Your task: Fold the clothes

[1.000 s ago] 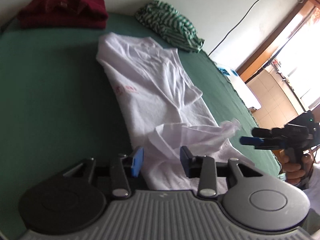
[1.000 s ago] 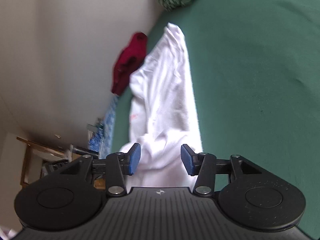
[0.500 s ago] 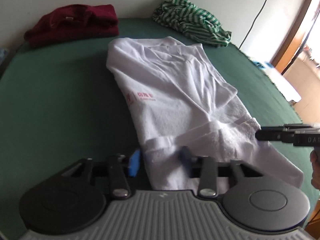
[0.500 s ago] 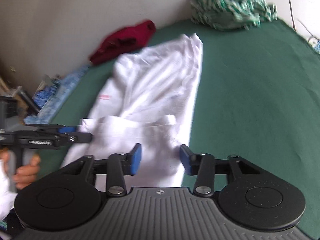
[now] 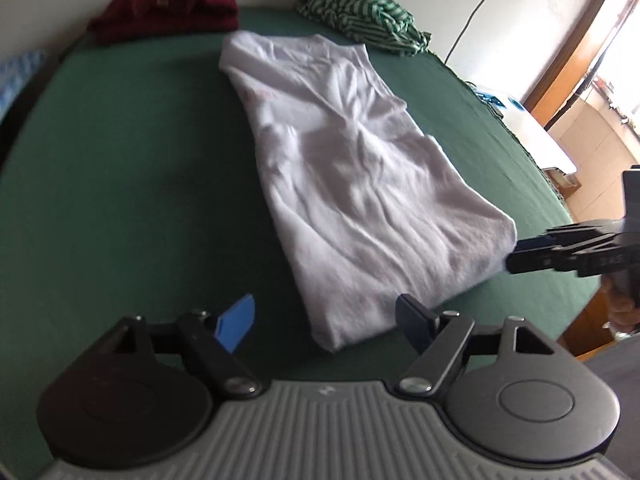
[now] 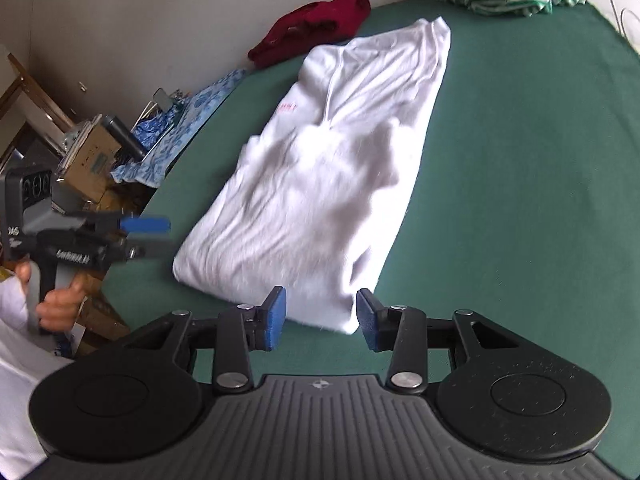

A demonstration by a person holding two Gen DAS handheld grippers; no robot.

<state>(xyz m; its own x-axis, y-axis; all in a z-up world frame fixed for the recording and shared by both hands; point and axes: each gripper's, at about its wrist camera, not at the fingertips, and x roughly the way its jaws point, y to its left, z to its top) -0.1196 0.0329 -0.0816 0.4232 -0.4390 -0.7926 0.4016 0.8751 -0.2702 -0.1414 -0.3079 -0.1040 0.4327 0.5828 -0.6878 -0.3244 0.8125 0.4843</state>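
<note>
**Student:** What lies nearest the cameras?

**Instructor:** Each wrist view is fronted by its own tool. The left gripper [image 5: 324, 318] has its blue pads wide apart and its jaws are opening; the near corner of the white T-shirt [image 5: 352, 184] sits in the gap, untouched by either pad. The right gripper [image 6: 320, 318] shows a moderate gap, also opening, with the shirt's other near corner between the pads and not pressed. Neither tool holds anything.

**Student:** And the garment itself?

**Instructor:** The white T-shirt lies as a long, narrow band on the green tabletop [image 5: 120, 184], running away from both grippers, sides apparently turned in and the surface creased. A small red print shows near its far end.

**Student:** What lies beyond?

**Instructor:** At the far edge, well apart from the shirt, rest a dark red garment [image 5: 168, 10] and a green-and-white striped garment [image 5: 360, 20].

**Student:** How should the step in hand be done well?

**Instructor:** Judged from the layout, the next fold brings the near hem toward the collar. Each gripper should pinch every layer at its own corner, level with the other. Both should rise together and travel evenly, so the fold line stays square and the creases are not locked in.
</note>
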